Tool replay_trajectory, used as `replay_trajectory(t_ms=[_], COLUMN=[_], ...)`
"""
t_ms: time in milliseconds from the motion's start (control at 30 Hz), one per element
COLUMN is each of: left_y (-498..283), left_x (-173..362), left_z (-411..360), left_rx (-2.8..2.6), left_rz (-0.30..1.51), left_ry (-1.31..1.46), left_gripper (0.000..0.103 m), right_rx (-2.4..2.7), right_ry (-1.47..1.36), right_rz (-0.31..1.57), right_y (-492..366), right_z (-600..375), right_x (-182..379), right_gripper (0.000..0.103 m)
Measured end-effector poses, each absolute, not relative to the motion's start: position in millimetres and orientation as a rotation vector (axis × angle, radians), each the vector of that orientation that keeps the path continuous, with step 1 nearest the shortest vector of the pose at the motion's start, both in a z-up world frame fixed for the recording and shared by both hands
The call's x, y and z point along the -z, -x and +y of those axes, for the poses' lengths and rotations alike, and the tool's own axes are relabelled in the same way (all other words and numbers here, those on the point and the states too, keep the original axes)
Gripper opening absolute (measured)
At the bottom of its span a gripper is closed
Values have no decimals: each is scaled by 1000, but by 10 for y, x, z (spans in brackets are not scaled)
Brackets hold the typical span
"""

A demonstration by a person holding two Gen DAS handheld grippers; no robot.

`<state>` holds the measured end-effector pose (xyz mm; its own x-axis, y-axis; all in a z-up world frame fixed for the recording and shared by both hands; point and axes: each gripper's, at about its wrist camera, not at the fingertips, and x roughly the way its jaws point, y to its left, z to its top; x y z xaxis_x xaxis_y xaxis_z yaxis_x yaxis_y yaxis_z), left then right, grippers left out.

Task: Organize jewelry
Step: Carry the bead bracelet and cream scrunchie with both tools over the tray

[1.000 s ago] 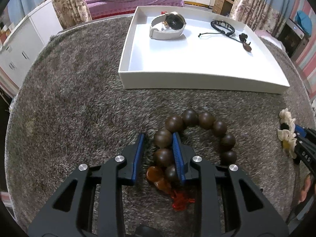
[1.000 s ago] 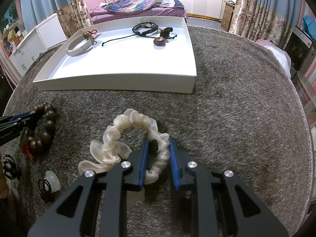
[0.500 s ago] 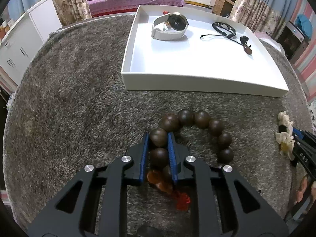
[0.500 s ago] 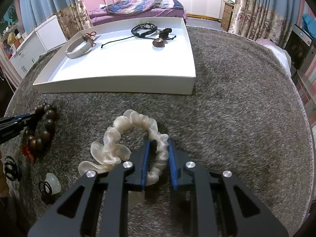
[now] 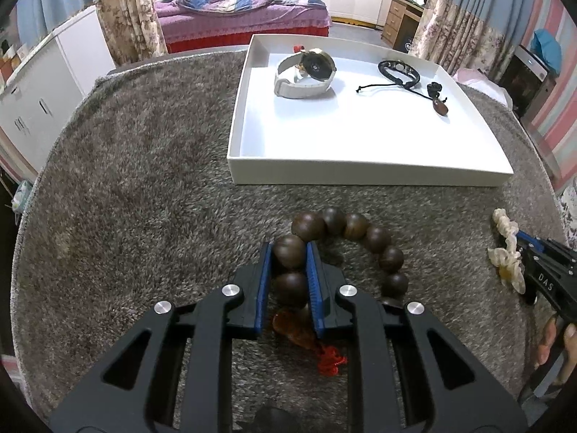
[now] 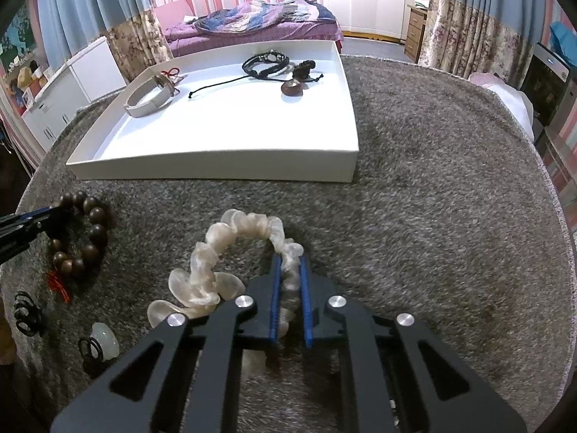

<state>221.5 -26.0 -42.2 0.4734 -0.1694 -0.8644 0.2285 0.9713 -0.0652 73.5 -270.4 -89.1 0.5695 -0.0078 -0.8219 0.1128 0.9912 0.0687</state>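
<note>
Left hand-held gripper [image 5: 288,252]: I pinch the wooden bead bracelet [image 5: 346,249] on the grey rug [image 5: 144,198]. Right hand-held gripper [image 6: 288,263]: jaws just closing, clamping my shell bracelet [image 6: 230,252]. White tray [image 6: 216,169] beyond both.

We see a mottled grey carpet [image 5: 144,180] under a plain white tray [image 5: 360,175]. At lower centre of the left wrist view, the bead bracelet [image 5: 375,240] is dark brown, with an amber bead and a red tassel. At lower centre of the right wrist view, the shell bracelet [image 6: 230,231] is translucent cream. Both black grippers carry blue pads. In the tray, the watch [image 5: 304,77] has a beige strap and a dark, gold-rimmed face; the cord bracelet [image 5: 398,71] is black. At the top, the bed [image 6: 267,21] is purple with a striped blanket.
</note>
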Motion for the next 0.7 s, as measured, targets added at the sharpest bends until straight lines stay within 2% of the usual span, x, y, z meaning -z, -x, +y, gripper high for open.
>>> replay_trajectory(t_ms=[700], left_y=[-2159], left_x=[138], left_z=[-283], left_rx=[286], left_rz=[979], left_ry=[-47], left_gripper=[18], right_rx=[88], right_ry=[-119], right_rz=[934], right_y=[-762], right_z=[-2723], right_x=[765], right_gripper=[7])
